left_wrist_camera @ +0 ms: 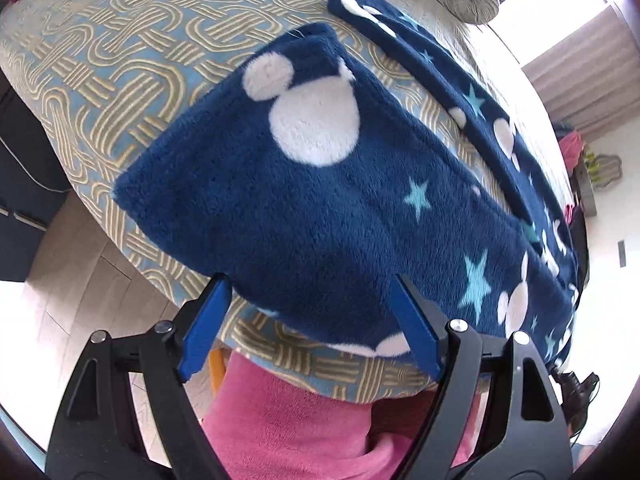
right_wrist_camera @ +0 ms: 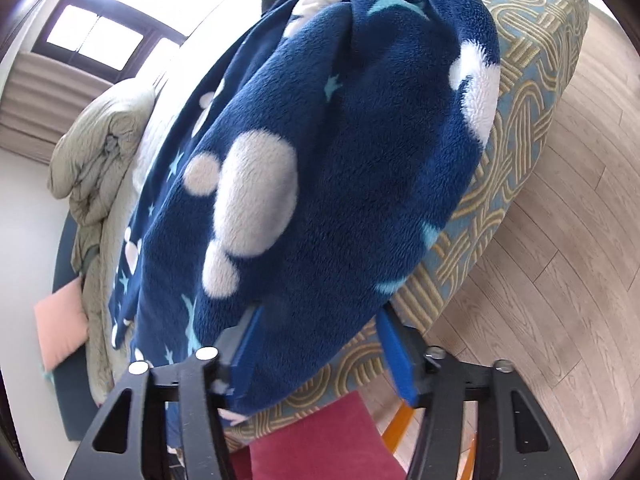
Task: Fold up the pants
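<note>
Navy fleece pants (left_wrist_camera: 312, 216) with white mouse-head shapes and light blue stars lie on a patterned bed cover (left_wrist_camera: 120, 60). One leg end is near, the other leg (left_wrist_camera: 460, 80) stretches away to the right. My left gripper (left_wrist_camera: 310, 284) is open, its blue fingers (left_wrist_camera: 208, 320) straddling the near edge of the fabric. In the right wrist view the pants (right_wrist_camera: 320, 160) bulge up close. My right gripper (right_wrist_camera: 318, 318) is open with the fabric edge between its fingers (right_wrist_camera: 394, 352).
A grey rolled duvet (right_wrist_camera: 96, 152) lies at the far side of the bed. A pink cloth (left_wrist_camera: 288, 420) hangs below the bed edge. Wooden floor (right_wrist_camera: 552, 280) runs beside the bed. A window (right_wrist_camera: 92, 40) is behind.
</note>
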### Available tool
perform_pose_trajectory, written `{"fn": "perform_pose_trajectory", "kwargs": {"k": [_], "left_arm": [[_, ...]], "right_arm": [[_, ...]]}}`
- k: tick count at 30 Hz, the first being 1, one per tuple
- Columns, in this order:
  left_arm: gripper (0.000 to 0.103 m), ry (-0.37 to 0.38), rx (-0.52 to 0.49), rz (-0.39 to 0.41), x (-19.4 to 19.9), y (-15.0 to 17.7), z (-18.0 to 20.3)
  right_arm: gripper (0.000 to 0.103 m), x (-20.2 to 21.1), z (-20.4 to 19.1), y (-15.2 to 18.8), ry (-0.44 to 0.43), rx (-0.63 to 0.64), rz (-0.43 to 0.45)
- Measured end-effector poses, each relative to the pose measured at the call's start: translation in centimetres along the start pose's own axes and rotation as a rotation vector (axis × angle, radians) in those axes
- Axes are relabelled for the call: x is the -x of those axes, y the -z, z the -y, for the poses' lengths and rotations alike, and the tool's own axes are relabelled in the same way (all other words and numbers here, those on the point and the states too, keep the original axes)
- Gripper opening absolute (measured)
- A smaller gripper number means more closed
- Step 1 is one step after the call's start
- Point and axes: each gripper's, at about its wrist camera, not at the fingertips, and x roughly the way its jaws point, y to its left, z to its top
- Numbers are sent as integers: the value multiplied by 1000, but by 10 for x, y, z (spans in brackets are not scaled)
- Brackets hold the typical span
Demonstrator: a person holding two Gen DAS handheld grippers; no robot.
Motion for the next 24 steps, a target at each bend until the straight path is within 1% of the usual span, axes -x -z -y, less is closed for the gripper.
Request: {"fn": "perform_pose_trajectory", "kwargs": {"k": [2, 3, 4, 5, 7, 9, 13, 15, 16, 17, 18, 19, 21, 22, 24], "left_arm": [[81, 2, 26, -13, -6, -4, -4], [81, 8, 40, -19, -8, -6, -5], [81, 18, 56, -29, -11, -7, -8], [81, 33, 73, -44, -14, -6, -10], [81, 60, 107, -71, -16, -2, -16], [82, 72, 125, -80, -16, 0, -20], [82, 90, 164, -70, -16, 0, -27], [82, 99, 179, -48, -15, -2, -28], [79, 104, 172, -40, -14, -2, -25], [61, 110, 150, -37, -13, -2, -20], [48, 108, 120, -43, -14, -3, -15], [48, 86, 97, -49, -14, -5, -10], [45, 67, 83, -45, -11, -4, -9], [44, 64, 84, -46, -9, -5, -9], [37, 60, 92, -51, -7, -5, -10]], "right_arm": [[41, -2, 2, -5, -3, -15, -3], [38, -3, 4, -6, -6, -23, -2], [33, -5, 2, -6, -7, -28, -1], [30, -6, 2, -6, -6, -31, 0], [28, -7, 1, -5, 7, -35, 6], [28, -6, 1, -5, 2, -36, 7], [30, -7, 7, -7, -21, -52, -3], [30, -9, 9, -8, -29, -68, -9], [30, -10, 9, -8, -29, -71, -12], [30, -10, 8, -9, -25, -70, -13], [30, -9, 6, -9, -21, -64, -10], [27, -8, 2, -9, -11, -47, -7], [14, -4, -5, -8, 16, -5, 19], [11, -2, -7, -8, 17, 13, 31], [10, 2, -11, -7, 12, 26, 49]]}}
